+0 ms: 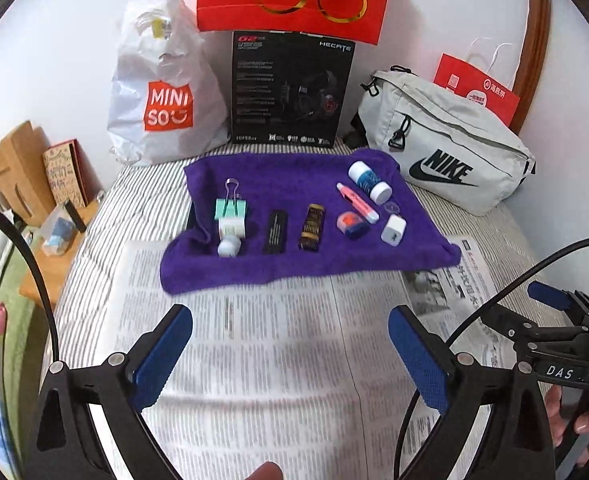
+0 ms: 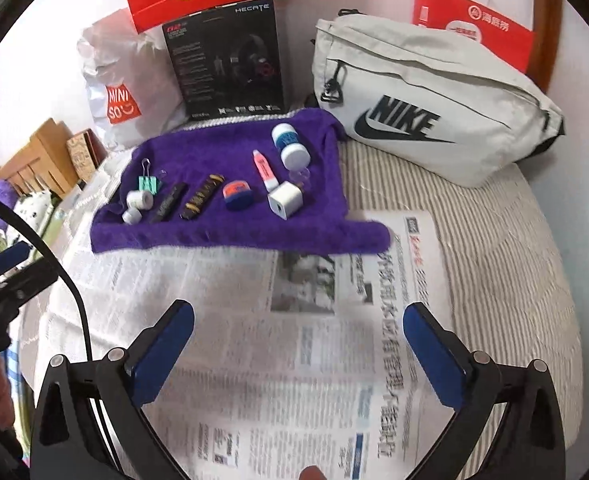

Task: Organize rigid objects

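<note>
Purple and fluffy, the towel lies flat past both grippers, with a row of small hard things on it. The left gripper has its blue pads spread wide with nothing between them. It hangs over the newspaper, well short of the towel. The right gripper is the same: its jaws are wide apart and empty, over the newspaper, with the towel farther on.

From the left, the row starts with a green clip that has a shiny wire loop. It touches a small white tube with a round cap. Next is a flat black stick, then a dark bar with gold marks. After that comes a round orange and blue thing. A pink pen lies slanted beside it. A white and blue bottle lies on its side near the towel's far right corner. Last is a white plug block, square with smooth sides.

Behind the towel stand a crinkly white plastic bag, a black box, and a soft grey bag.
</note>
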The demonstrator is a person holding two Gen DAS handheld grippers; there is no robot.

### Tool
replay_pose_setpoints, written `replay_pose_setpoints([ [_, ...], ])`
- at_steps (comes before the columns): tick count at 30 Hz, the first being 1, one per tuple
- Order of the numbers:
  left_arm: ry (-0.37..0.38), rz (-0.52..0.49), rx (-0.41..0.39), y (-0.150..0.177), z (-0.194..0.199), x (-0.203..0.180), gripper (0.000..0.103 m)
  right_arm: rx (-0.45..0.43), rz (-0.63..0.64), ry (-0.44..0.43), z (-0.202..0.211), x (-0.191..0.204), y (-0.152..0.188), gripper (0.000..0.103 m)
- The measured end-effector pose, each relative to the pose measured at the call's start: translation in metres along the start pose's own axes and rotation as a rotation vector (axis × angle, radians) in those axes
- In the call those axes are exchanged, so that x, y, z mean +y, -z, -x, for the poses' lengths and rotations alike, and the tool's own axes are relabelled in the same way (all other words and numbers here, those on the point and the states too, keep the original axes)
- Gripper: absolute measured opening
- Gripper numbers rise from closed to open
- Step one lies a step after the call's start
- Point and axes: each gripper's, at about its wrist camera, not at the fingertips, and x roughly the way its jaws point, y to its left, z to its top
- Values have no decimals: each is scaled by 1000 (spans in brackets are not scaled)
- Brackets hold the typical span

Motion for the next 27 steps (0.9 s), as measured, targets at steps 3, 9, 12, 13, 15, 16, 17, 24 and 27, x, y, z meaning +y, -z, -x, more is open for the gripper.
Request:
replay_pose_setpoints([
  [3, -7, -1, -11, 13, 6, -3, 99, -2, -11, 0, 8, 0, 13, 103],
  [9, -12, 12, -8, 31, 13, -6, 99, -20, -22, 14, 23, 0, 33, 103],
  [12, -14, -1, -24, 35, 19, -9, 99, -30, -21, 25, 31, 0, 39, 103],
  [13, -26, -4, -25, 36, 21, -10, 100, -34, -19, 31, 34, 0, 40, 103],
  [15, -50, 1, -30, 38, 25, -11, 99, -34, -17, 30, 38, 0, 42, 103],
  [16, -58, 3, -37, 38, 27, -11, 99, -35, -22, 24, 40, 0, 43, 103],
  [17, -66, 4, -39, 39, 28, -10, 99, -39, -26, 21, 42, 0, 44, 103],
  [24, -72, 12, -36, 42, 35, -7, 100, -46, -32, 9, 49, 1, 46, 103],
  [27, -63, 16, -34, 42, 38, -6, 99, -48, -33, 7, 50, 2, 47, 103],
])
